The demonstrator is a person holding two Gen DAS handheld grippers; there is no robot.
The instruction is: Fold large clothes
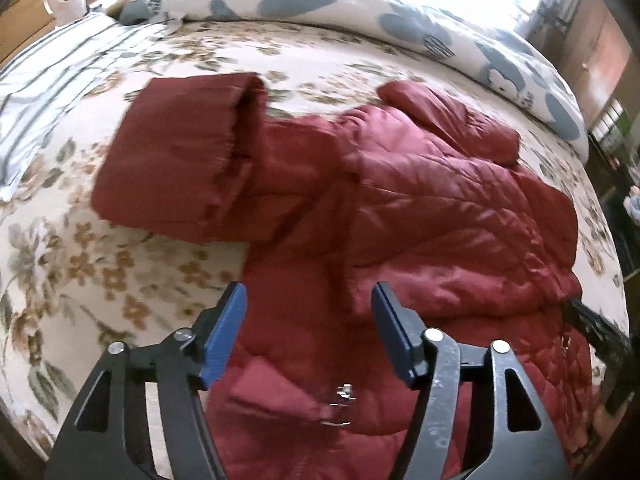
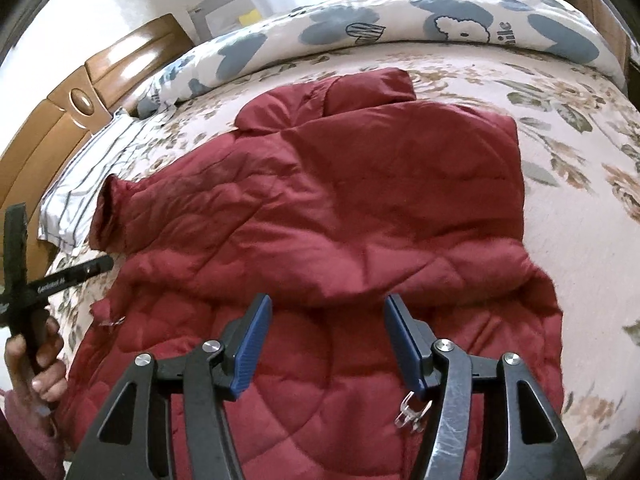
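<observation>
A dark red quilted jacket (image 1: pixel 420 208) lies on a floral bedspread (image 1: pixel 100 276). One sleeve (image 1: pixel 176 152) sticks out to the left with its cuff open; another sleeve (image 1: pixel 448 120) lies folded across the body. My left gripper (image 1: pixel 308 300) is open and empty, just above the jacket's near edge by a metal zipper pull (image 1: pixel 340 404). In the right wrist view the jacket (image 2: pixel 360 200) fills the middle. My right gripper (image 2: pixel 326 312) is open and empty over its near part, with a metal clasp (image 2: pixel 412 412) beside the right finger.
A rolled white quilt with blue prints (image 1: pixel 360 16) lies along the far side of the bed. A striped pillow (image 1: pixel 48 92) and a wooden headboard (image 2: pixel 60 128) are at the left. The left hand holding the other gripper's handle (image 2: pixel 32 292) shows at the left edge.
</observation>
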